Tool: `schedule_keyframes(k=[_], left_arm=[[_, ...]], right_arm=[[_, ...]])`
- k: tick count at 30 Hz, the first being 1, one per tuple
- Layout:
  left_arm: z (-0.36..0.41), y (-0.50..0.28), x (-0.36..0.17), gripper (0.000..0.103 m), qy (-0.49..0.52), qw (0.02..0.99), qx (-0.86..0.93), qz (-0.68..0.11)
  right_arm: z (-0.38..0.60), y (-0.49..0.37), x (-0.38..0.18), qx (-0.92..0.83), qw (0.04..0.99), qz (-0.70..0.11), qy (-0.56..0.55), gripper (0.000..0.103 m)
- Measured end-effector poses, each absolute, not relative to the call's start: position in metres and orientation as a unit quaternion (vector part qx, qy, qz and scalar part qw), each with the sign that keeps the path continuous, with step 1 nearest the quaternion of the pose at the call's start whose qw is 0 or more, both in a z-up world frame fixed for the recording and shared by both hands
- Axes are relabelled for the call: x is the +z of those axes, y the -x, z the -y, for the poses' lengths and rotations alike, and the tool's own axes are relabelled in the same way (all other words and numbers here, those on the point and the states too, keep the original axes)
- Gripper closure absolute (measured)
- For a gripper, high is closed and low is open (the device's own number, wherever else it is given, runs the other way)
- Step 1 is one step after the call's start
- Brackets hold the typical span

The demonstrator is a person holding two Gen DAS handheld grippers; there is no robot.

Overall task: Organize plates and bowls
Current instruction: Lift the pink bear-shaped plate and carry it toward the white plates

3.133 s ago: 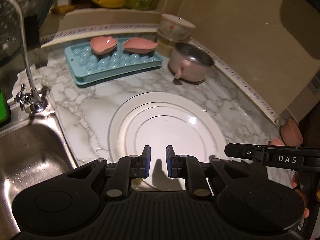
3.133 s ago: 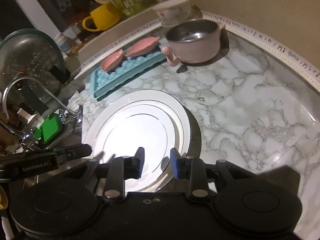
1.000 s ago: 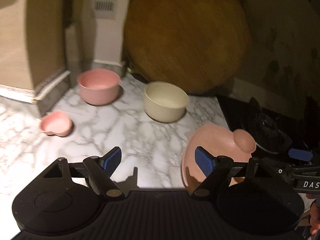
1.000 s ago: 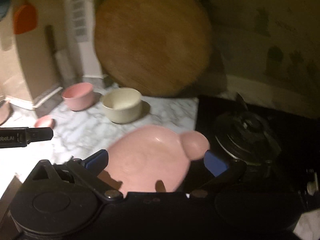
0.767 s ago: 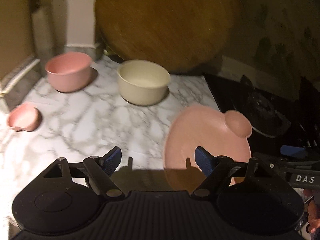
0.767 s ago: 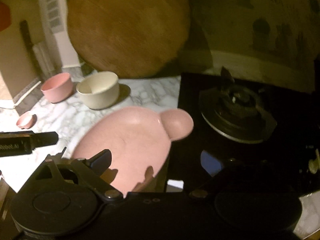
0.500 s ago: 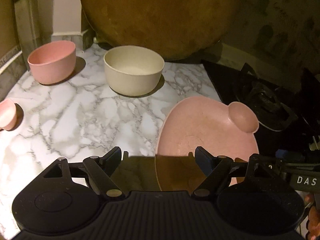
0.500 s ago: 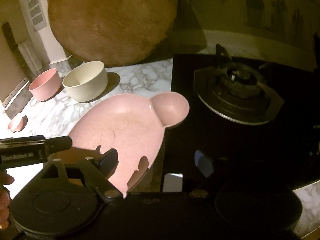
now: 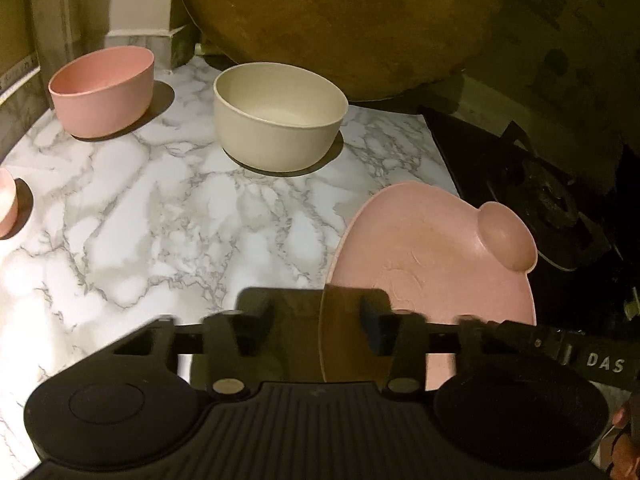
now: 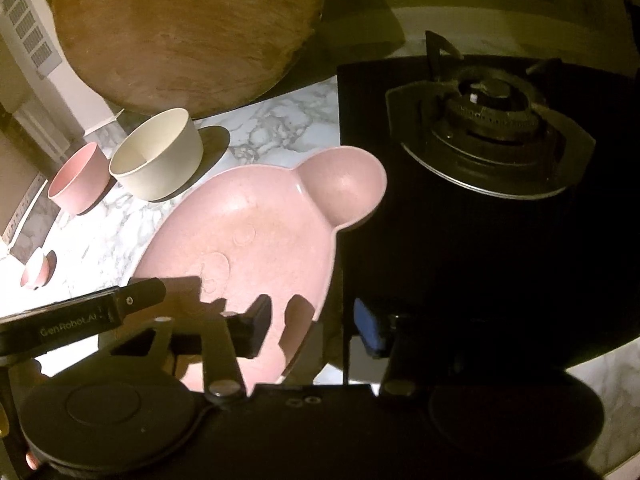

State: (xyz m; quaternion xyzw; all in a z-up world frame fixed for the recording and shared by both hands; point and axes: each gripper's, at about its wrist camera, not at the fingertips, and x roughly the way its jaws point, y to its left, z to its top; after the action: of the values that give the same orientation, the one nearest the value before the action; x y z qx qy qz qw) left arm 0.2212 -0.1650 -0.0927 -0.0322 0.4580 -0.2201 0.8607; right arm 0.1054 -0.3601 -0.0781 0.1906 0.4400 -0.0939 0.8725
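Our fingers on the left gripper (image 9: 318,320) stand apart with a clear gap between them, and the near edge of the pink bear-shaped plate (image 9: 432,264) sits in that gap, though shadow and blur keep us from telling whether either pad touches it. On the right gripper (image 10: 316,326) our fingers are likewise spread, one dark finger (image 10: 252,328) over the plate's near edge and the blue-padded one off its right side above the black stovetop (image 10: 480,260); we cannot tell if the plate's rim is touched there either. The pink bear-shaped plate (image 10: 256,248) lies at the right end of the white marble counter (image 9: 160,220), tilted in the left wrist view with its round ear compartment (image 10: 344,184) pointing toward the stove and its right edge overlapping the stovetop's border. Beyond it a cream bowl (image 9: 280,116) stands upright on the counter, and a pink bowl (image 9: 104,84) stands to its left, the two near each other but apart. A small pink dish (image 10: 36,272) sits farther left, well apart from the bowls. A large round wooden board (image 10: 184,32) leans against the wall behind the bowls. On the stovetop we see a gas burner (image 10: 488,120) with its metal ring.
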Motion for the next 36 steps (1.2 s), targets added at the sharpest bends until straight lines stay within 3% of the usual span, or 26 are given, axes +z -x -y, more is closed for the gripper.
schedule_keyframes(k=[2, 4, 9, 20, 36], left_arm=[[0.165, -0.223, -0.093, 0.072, 0.035, 0.859, -0.220, -0.461], [0.165, -0.224, -0.093, 0.084, 0.039, 0.856, -0.223, -0.465], [0.166, -0.224, -0.093, 0.091, 0.042, 0.850, -0.230, -0.472], [0.138, -0.210, -0.079, 0.091, 0.052, 0.854, -0.220, -0.469], [0.033, -0.170, -0.028, 0.091, 0.096, 0.882, -0.144, -0.438]], right_arm=[[0.361, -0.107, -0.080, -0.098, 0.868, -0.446, -0.195, 0.070], [0.362, -0.108, -0.081, -0.099, 0.866, -0.448, -0.200, 0.079], [0.360, -0.109, -0.080, -0.089, 0.864, -0.451, -0.202, 0.094], [0.346, -0.108, -0.070, -0.051, 0.870, -0.455, -0.182, 0.094], [0.265, -0.117, -0.038, 0.070, 0.880, -0.449, -0.135, 0.094]])
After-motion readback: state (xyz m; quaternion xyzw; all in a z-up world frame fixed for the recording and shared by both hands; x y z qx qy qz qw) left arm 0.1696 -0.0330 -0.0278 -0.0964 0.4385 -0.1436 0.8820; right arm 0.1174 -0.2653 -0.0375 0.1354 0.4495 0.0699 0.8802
